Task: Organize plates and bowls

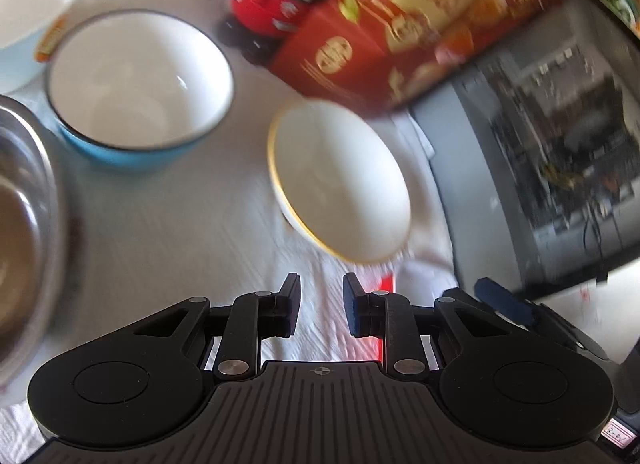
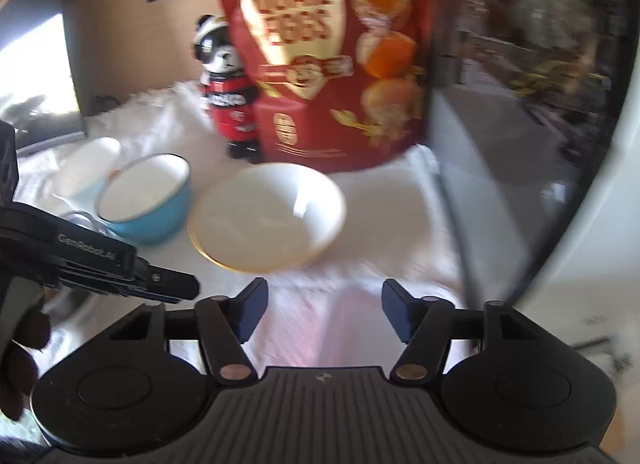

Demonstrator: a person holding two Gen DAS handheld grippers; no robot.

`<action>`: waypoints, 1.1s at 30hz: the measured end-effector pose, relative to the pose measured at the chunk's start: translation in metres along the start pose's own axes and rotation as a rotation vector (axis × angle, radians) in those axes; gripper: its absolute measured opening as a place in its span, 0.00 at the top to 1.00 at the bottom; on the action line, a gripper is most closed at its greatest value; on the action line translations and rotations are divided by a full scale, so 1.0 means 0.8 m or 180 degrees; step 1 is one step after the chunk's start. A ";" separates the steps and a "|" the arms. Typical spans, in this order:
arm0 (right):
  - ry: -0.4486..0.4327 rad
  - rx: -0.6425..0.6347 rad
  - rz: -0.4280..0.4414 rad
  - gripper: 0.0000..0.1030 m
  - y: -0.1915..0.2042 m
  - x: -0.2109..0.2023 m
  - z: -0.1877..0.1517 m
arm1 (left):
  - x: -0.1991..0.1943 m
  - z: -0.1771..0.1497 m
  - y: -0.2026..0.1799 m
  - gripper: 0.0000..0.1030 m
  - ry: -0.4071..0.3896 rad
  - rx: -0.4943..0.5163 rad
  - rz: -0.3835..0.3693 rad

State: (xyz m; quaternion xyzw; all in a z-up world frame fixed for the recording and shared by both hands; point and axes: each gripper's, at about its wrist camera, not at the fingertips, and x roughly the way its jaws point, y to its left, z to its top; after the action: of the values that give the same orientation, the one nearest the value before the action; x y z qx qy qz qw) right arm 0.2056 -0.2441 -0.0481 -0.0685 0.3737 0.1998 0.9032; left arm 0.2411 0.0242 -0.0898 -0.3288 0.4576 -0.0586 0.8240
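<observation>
The white bowl with a yellow rim [image 2: 267,217] is seen resting on the white cloth [image 1: 168,248] in front of the red pouch [image 2: 324,55], apart from the blue bowl [image 2: 146,199], with nothing held between the jaws of either tool. The right gripper [image 2: 324,314] is spread wide and empty just short of that bowl, while the left gripper [image 1: 321,306] is parted only narrowly, also empty. If the thin rim were pinched off-centre, the bowl could be tipped into the pouch or slid on the loose cloth, and the closely set grippers could be knocked together.
</observation>
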 end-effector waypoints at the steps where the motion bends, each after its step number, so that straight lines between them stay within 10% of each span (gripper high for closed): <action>1: 0.0007 -0.0002 0.0076 0.37 0.006 0.006 0.006 | -0.005 0.005 0.004 0.76 -0.0045 -0.0041 0.0010; 27: 0.0606 0.0449 0.0174 0.25 -0.040 0.196 0.089 | 0.097 0.083 0.006 0.75 -0.0027 -0.0155 0.0564; 33: 0.0868 0.0419 0.0334 0.50 -0.033 0.238 0.086 | 0.109 0.085 0.007 0.81 0.0002 -0.0148 0.0562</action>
State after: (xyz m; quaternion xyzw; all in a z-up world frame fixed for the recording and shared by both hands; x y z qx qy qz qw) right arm 0.3827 -0.1907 -0.1336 -0.0160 0.5083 0.2106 0.8349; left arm 0.3443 0.0272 -0.1307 -0.3062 0.4863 0.0249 0.8180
